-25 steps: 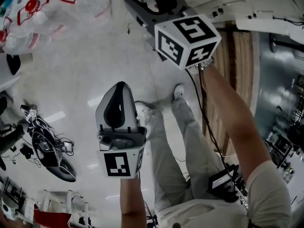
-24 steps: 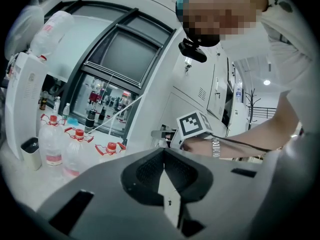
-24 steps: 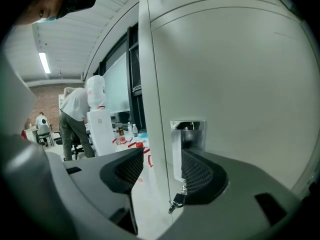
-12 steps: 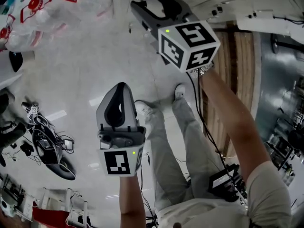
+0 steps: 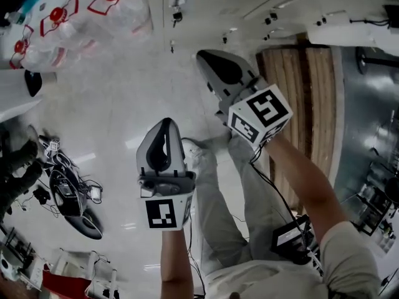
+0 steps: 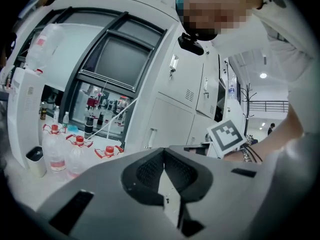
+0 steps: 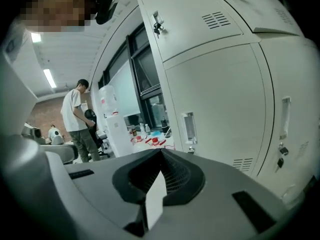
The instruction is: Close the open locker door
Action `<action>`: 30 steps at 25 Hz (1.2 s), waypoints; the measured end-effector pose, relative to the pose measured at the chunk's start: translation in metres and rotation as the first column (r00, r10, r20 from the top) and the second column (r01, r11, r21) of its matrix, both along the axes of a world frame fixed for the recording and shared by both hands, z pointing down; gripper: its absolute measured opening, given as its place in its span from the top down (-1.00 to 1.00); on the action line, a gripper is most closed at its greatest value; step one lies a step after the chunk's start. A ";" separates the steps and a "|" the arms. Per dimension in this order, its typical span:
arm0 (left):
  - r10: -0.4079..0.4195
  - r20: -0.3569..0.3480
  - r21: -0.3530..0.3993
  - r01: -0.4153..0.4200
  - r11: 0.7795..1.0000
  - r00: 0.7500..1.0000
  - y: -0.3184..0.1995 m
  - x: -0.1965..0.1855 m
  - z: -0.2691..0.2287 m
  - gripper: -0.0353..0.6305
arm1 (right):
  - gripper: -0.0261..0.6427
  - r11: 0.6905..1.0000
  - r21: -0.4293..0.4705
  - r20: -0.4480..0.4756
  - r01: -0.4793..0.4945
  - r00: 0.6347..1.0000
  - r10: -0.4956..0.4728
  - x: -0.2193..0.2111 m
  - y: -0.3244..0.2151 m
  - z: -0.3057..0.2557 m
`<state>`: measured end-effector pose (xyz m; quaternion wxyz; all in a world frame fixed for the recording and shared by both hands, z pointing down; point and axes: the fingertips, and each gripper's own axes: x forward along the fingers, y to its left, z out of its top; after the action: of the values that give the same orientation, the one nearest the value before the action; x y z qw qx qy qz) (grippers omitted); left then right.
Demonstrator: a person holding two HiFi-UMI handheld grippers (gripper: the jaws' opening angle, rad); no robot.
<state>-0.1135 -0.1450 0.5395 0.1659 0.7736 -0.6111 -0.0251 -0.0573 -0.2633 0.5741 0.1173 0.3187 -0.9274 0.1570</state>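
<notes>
White metal lockers (image 7: 220, 94) fill the right gripper view close ahead; the nearest door has a recessed handle (image 7: 189, 127) and lies flush. From here I cannot tell which door stands open. My right gripper (image 7: 161, 155) is shut with nothing between its jaws, and in the head view it (image 5: 201, 56) points toward the lockers (image 5: 280, 8). Below and left of it, my left gripper (image 5: 165, 122) is shut and empty too. The left gripper view has its closed jaws (image 6: 163, 153) facing more lockers (image 6: 175, 114), with the right gripper's marker cube (image 6: 226, 136) at the right.
Several red-capped water bottles (image 5: 56, 17) lie at the upper left, by a dark window (image 6: 120, 64). Cables and gear (image 5: 68, 198) litter the floor on the left. A person (image 7: 75, 119) stands beside a water dispenser (image 7: 112, 121). A wooden strip (image 5: 305, 104) runs along the right.
The right gripper's jaws went from open to shut, and it dropped lower and to the right in the head view. The left gripper barely shifted.
</notes>
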 end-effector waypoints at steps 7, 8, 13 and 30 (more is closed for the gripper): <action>-0.008 -0.008 0.008 0.008 1.000 1.000 0.025 0.020 -0.040 0.87 | 0.85 0.996 -0.024 0.035 0.084 0.996 -0.083 0.034 0.083 -0.046; -0.003 -0.006 0.009 0.003 1.000 1.000 0.029 0.023 -0.048 0.87 | 0.85 0.996 -0.029 0.043 0.083 0.996 -0.082 0.040 0.092 -0.057; 0.050 0.010 0.018 -0.051 0.999 0.999 0.048 0.037 -0.104 0.87 | 0.84 0.997 -0.004 0.058 0.077 0.995 -0.077 0.077 0.119 -0.130; -0.069 0.049 0.146 0.061 0.987 0.996 0.096 0.011 -0.294 0.87 | 0.84 0.994 0.106 0.142 0.017 0.989 -0.032 0.183 0.200 -0.342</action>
<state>-0.1023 -0.0490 0.2451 0.0919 0.7637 -0.6367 -0.0539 0.1262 -0.0634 0.2316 0.0354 0.3009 -0.9442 0.1295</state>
